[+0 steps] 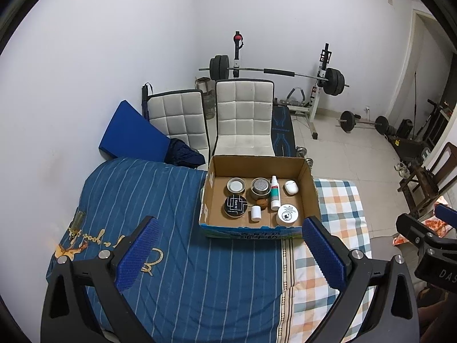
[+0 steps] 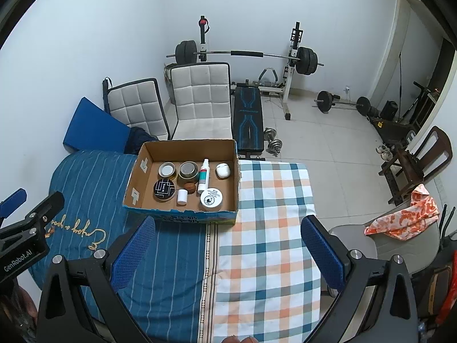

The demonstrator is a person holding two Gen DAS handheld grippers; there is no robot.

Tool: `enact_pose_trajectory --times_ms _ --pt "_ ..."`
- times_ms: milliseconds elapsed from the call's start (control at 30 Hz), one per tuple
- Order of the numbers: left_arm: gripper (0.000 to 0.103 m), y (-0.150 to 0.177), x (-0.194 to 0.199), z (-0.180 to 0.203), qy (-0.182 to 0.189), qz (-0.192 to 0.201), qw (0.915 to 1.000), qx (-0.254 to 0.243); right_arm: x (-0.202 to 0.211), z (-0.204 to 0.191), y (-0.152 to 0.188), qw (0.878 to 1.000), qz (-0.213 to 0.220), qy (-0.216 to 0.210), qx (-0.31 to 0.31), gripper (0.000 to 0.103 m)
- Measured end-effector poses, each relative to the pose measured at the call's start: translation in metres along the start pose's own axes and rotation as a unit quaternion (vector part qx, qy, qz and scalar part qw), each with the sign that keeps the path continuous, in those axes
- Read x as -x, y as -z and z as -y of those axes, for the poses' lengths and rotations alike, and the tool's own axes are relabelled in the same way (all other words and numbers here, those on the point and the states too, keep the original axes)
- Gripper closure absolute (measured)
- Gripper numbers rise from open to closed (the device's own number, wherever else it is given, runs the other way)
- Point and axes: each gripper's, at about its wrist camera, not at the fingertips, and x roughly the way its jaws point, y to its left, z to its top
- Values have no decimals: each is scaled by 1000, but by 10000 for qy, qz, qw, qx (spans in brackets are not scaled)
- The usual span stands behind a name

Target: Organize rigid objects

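An open cardboard box [image 1: 310,184] [image 2: 137,171] stands on the bed. Inside it are two round tins [image 1: 236,185] [image 1: 260,187], a black round tin [image 1: 235,206], a small white jar [image 1: 255,213], a white spray bottle [image 1: 274,193], a white mouse-like case [image 1: 291,187] and a white round tin [image 1: 287,214]. The same items show in the right wrist view, such as the spray bottle [image 2: 203,175] and white tin [image 2: 211,198]. My left gripper [image 1: 231,245] is open and empty, held above the bed short of the box. My right gripper [image 2: 228,245] is open and empty, to the box's right.
The bed carries a blue striped cover [image 1: 137,194] and a checked blanket [image 2: 271,228]. Two white chairs [image 1: 242,117] [image 1: 182,120], a blue cushion [image 1: 128,131], a barbell rack [image 1: 274,71] and a weight bench [image 2: 247,117] stand beyond. A wooden chair [image 2: 414,160] is at right.
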Motion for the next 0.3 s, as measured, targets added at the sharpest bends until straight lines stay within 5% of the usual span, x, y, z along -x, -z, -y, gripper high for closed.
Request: enact_pose_trajectory --times_ms 300 --pt "0 1 2 0 101 62 9999 -8 2 -1 -1 10000 10 -46 -3 0"
